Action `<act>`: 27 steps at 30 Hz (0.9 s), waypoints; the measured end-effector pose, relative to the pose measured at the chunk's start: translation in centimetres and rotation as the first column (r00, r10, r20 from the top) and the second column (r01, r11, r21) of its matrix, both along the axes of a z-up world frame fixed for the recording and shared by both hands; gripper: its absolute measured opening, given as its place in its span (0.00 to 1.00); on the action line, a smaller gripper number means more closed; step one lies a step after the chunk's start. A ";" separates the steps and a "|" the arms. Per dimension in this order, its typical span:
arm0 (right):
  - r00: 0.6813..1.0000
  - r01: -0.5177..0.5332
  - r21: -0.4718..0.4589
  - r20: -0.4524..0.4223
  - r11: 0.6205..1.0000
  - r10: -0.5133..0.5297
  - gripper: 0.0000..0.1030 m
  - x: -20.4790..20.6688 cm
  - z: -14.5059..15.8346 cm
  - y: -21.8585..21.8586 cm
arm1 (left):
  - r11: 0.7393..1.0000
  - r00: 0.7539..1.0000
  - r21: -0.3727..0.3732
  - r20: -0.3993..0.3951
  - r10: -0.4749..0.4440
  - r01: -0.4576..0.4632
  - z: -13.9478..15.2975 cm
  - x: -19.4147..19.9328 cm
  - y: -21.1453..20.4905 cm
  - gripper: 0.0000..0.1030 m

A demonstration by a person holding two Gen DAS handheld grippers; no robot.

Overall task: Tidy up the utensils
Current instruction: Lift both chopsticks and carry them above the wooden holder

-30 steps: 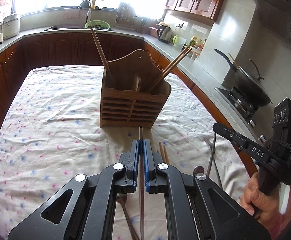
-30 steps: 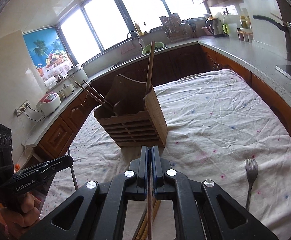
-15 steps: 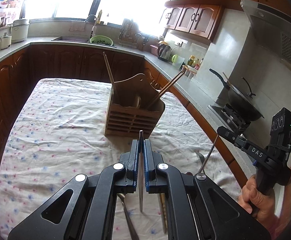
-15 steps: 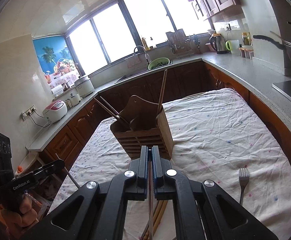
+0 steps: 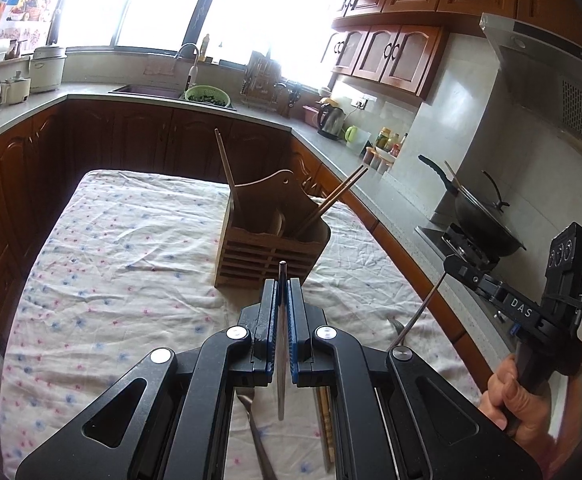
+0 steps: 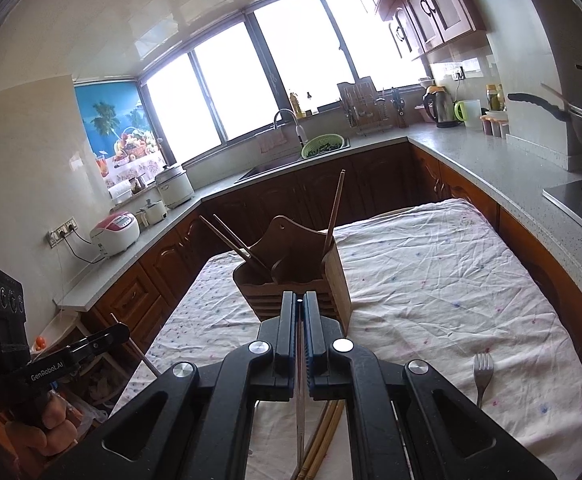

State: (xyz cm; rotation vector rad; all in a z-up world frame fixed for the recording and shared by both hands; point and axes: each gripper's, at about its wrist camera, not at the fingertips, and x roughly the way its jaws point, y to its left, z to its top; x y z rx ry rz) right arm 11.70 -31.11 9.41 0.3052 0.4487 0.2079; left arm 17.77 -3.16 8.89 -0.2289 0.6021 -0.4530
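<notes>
Left wrist view: your left gripper [image 5: 282, 300] is clamped on a metal chopstick [image 5: 281, 344], above the table's near edge; the wooden utensil holder [image 5: 271, 240] stands mid-table.

Right wrist view: your right gripper [image 6: 299, 320] pinches another metal chopstick [image 6: 299, 392]; a fork [image 6: 482, 376] lies near the right edge.

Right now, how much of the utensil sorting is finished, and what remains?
Done: the wooden holder already carries three chopsticks.

In hand: the left gripper and the right gripper each have their jaws shut on a thin metal rod, both lifted above the table.

Left: a fork and wooden chopsticks lie on the cloth.
</notes>
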 end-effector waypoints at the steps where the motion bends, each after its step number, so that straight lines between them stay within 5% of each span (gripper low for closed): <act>1: 1.000 0.000 0.000 0.002 1.000 0.000 0.03 0.0 0.1 0.0 | 1.000 1.000 -0.001 0.004 0.002 -0.002 0.1 0.0 0.1 0.04; 27: 0.988 0.052 0.036 0.145 0.998 -0.057 0.03 5.8 5.4 -1.3 | 0.993 0.981 -0.086 0.167 0.095 -0.082 6.9 6.4 1.3 0.04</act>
